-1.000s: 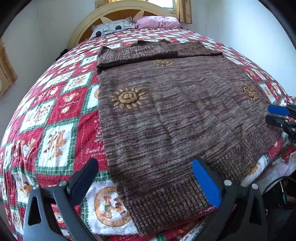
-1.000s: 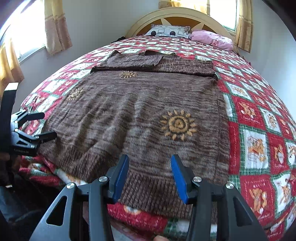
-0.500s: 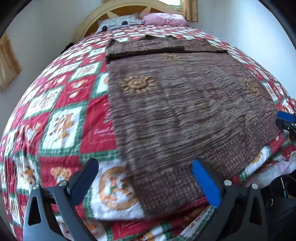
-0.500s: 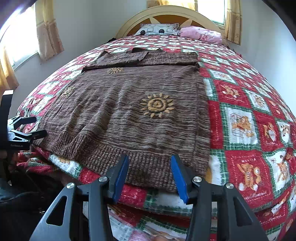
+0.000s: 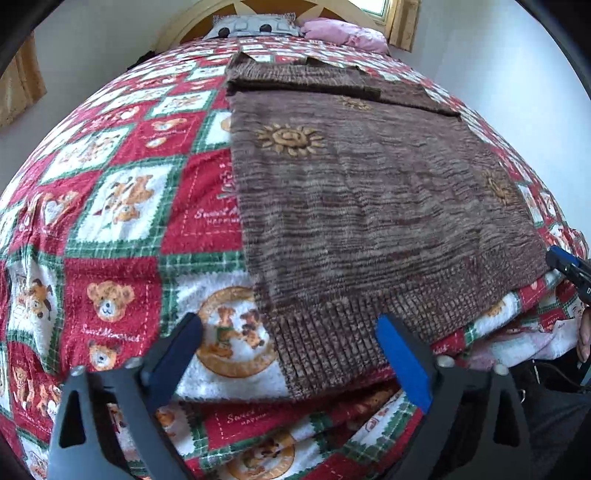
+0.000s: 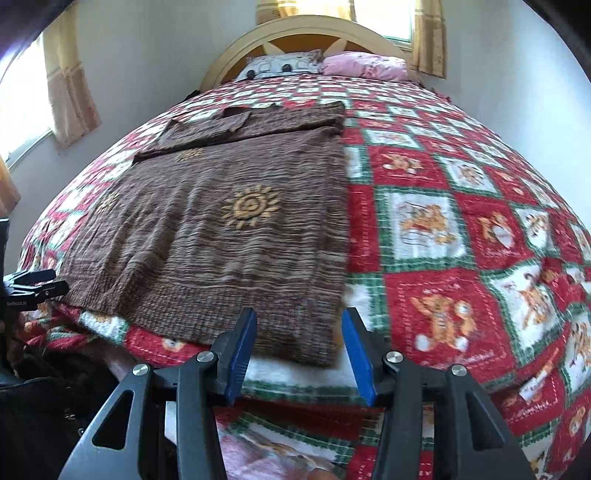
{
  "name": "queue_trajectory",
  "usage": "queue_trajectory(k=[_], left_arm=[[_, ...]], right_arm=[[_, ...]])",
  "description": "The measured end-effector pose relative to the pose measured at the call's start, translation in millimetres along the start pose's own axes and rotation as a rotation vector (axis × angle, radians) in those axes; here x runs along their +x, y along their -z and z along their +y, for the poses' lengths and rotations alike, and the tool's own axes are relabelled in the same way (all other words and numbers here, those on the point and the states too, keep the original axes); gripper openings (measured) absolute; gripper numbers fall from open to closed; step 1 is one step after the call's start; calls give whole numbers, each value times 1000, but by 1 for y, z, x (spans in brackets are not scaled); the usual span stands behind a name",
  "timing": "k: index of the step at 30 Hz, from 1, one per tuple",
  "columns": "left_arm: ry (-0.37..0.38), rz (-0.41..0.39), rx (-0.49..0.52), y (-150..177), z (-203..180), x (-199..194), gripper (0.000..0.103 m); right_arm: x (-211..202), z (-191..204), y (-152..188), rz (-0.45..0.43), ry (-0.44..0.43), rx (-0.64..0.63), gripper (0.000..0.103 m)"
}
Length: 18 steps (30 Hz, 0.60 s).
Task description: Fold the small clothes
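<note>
Left gripper (image 5: 288, 350): two black plastic arms with triangular cut-outs, blue pads on the inner faces of the fingers (image 5: 402, 363), silver screw heads set at the joints. Right gripper (image 6: 299, 354): built alike, ribbed blue pads, silver round screws, small white lettering printed on the black body.

A red, white and green teddy-bear quilt (image 6: 443, 229) covers the bed; a patterned pillow (image 6: 280, 66) and pink pillow (image 6: 365, 64) lie against the headboard (image 6: 306, 35).

The right tool (image 5: 570, 267) is cut off by the frame edge (jaws unseen); the quilt (image 6: 443, 295) is motion-blurred.
</note>
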<state>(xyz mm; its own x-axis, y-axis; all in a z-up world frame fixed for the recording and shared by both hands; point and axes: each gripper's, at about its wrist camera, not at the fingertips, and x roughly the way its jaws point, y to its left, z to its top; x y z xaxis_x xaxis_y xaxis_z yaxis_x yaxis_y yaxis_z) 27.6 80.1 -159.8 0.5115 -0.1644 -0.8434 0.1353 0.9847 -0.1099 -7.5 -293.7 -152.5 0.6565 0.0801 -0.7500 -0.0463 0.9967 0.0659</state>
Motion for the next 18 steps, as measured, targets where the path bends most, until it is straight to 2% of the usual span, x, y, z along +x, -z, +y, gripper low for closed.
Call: queue_trajectory(k=[2, 6, 10, 12, 14, 15, 16, 17, 18], left_arm=[[10, -3, 14, 1, -4, -1, 83], [25, -4, 37, 4, -11, -3, 81], [34, 0, 40, 4, -13, -3, 81], [37, 4, 38, 3, -13, -3, 82], [64, 8, 39, 3, -14, -1, 90], [67, 6, 40, 3, -14, -1, 90], [68, 3, 45, 4, -15, -1, 90], [76, -3, 49, 4, -16, -1, 83], [83, -11, 48, 4, -16, -4, 77]], right_arm=[[-1, -4, 1, 3, 0, 16, 49], [2, -4, 3, 11, -1, 17, 51], [2, -1, 4, 7, -38, 19, 51], [3, 1, 5, 6, -42, 15, 51], [3, 5, 6, 1, -42, 5, 49], [4, 7, 7, -3, -34, -3, 46], [5, 9, 7, -9, -27, -11, 34], [5, 9, 8, -11, -23, -14, 21], [5, 7, 8, -10, -35, -6, 16]])
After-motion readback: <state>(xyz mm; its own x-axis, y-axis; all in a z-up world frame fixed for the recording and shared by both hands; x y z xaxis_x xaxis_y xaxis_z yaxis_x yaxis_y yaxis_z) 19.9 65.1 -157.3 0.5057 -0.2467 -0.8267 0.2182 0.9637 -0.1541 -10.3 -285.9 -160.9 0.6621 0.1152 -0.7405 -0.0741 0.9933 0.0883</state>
